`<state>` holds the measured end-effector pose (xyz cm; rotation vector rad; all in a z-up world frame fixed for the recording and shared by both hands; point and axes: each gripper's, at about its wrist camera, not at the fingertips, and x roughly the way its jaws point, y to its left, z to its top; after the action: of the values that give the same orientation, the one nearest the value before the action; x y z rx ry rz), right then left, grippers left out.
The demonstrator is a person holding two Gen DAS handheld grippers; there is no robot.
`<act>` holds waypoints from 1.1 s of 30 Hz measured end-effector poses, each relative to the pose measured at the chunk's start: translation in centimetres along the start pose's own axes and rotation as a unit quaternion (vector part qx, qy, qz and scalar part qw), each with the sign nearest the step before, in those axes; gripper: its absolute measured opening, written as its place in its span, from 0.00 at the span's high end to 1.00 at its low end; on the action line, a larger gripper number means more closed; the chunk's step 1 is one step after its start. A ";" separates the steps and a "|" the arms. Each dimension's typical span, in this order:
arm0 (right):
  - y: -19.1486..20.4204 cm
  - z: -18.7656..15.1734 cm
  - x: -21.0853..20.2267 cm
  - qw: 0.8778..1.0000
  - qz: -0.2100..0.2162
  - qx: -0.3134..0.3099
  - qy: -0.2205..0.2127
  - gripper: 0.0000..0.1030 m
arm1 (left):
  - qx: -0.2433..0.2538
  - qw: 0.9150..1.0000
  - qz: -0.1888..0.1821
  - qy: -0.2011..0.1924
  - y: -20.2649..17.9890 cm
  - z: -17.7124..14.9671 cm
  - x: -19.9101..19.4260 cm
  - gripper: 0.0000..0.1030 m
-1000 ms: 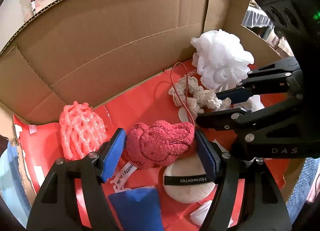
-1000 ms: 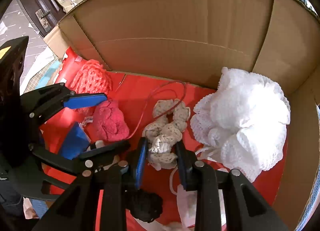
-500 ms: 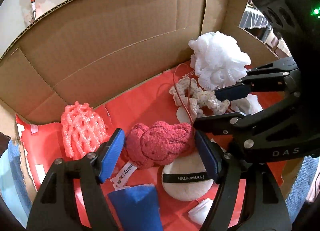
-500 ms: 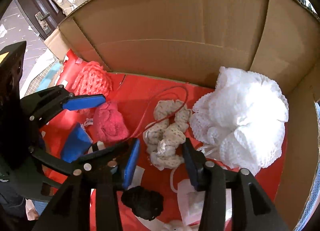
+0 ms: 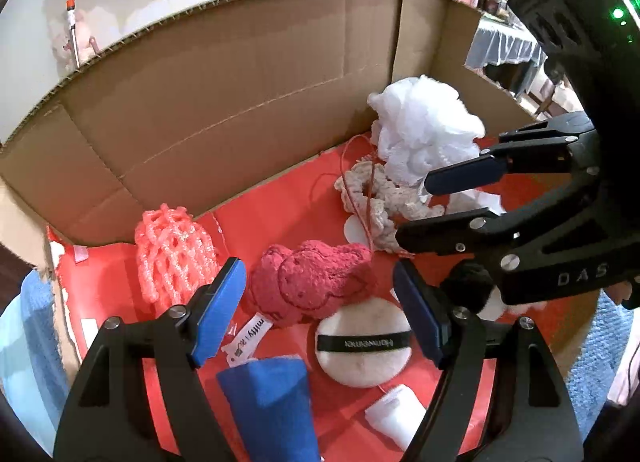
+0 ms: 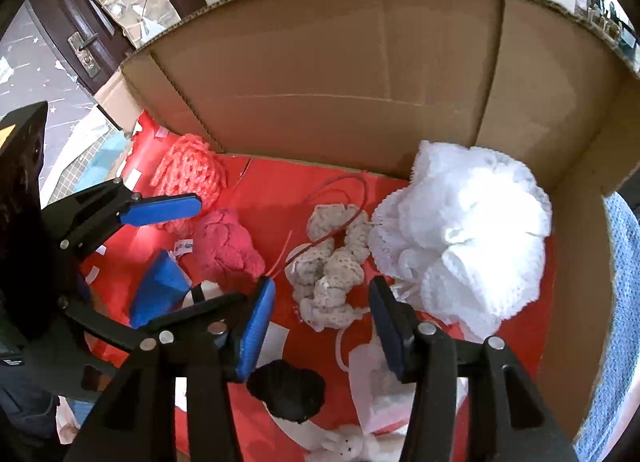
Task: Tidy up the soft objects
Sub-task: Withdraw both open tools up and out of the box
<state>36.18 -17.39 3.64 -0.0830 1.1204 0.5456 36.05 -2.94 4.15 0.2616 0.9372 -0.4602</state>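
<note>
Inside a cardboard box [image 5: 240,102] with a red floor, my left gripper [image 5: 316,286] hovers over a pink plush toy [image 5: 320,278]. Its jaws are opening and the blue pads stand clear of the plush on both sides. My right gripper [image 6: 322,294] is to the right, above a cream crochet piece [image 6: 332,270]. Its jaws are also opening, with the crochet lying loose between the pads and a red cord across it. A white mesh puff [image 6: 464,238] sits in the box's far right corner.
A pink foam net [image 5: 172,250] lies at the left by the back wall. A round powder puff [image 5: 362,342], a blue cloth [image 5: 268,402], a black soft lump [image 6: 288,386] and a white packet [image 5: 396,414] crowd the near floor. Box walls close the back and right.
The right jaws spread apart and let go of the crochet piece, which now rests on the floor. The left jaws widened off the pink plush, and that gripper drew back a little.
</note>
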 end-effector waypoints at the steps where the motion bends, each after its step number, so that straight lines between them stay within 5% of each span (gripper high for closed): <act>1: 0.0 -0.1 -0.2 1.000 -0.001 0.001 -0.001 0.48 | -0.001 1.000 -0.001 -0.003 0.0 -0.1 -0.4 0.27; 12: 0.8 -1.8 -5.9 0.999 -0.021 0.003 -0.047 0.36 | -0.030 0.998 -0.008 -0.055 -1.2 -1.7 -6.1 0.12; 20: 2.1 -4.5 -11.2 0.993 -0.043 0.000 -0.107 0.18 | -0.055 0.992 -0.005 -0.115 -2.9 -3.7 -10.3 0.05; 27: 3.6 -6.8 -13.9 0.981 -0.091 -0.014 -0.172 0.02 | -0.094 0.982 0.019 -0.163 -3.5 -5.3 -12.2 0.00; 33: 4.2 -9.2 -15.1 0.964 -0.117 -0.011 -0.237 0.00 | -0.099 0.968 0.090 -0.212 -4.7 -7.0 -12.9 0.00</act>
<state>21.75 -22.42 13.56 -0.0973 0.6258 0.3397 22.19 -0.74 10.68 0.0596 0.5289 -0.2374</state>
